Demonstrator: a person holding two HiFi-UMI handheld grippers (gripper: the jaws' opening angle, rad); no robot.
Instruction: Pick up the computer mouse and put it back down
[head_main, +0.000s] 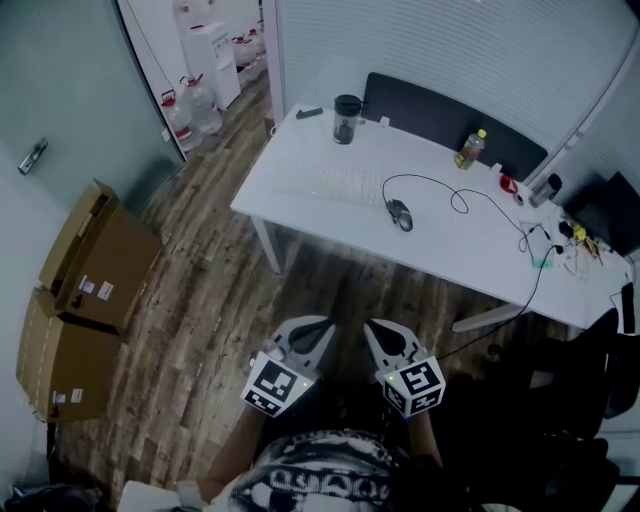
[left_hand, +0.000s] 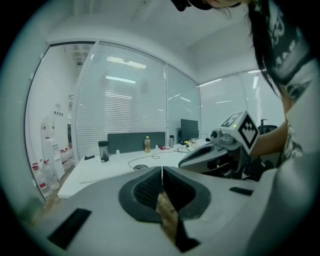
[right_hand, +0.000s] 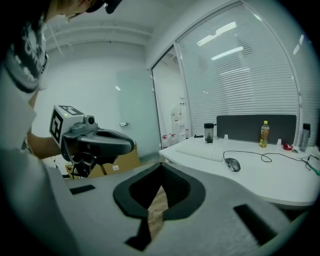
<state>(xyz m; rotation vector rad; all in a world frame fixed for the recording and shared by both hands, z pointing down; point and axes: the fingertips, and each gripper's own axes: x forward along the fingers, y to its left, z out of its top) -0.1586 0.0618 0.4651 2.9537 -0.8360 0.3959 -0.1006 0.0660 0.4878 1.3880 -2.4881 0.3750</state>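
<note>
So both grippers hang over the wood floor (head_main: 210, 300), well short of the desk (head_main: 460, 250), with open floor between them and its near edge; left gripper (head_main: 310, 326) has its jaws pressed together on nothing, right gripper (head_main: 381, 329) the same, tips meeting and empty; the computer mouse (head_main: 400, 214) sits mid-desk, nearer the near edge, just right of the keyboard (head_main: 330, 183), its cable (head_main: 455, 195) looping off right; cardboard boxes (head_main: 90, 265), flaps shut, line the left wall; a dark tumbler (head_main: 346, 118) stands by the desk's far left corner, contents hard to tell; a bottle (head_main: 470, 149) with yellowish drink stands at the far edge; water jugs (head_main: 195, 108) crowd the doorway
</note>
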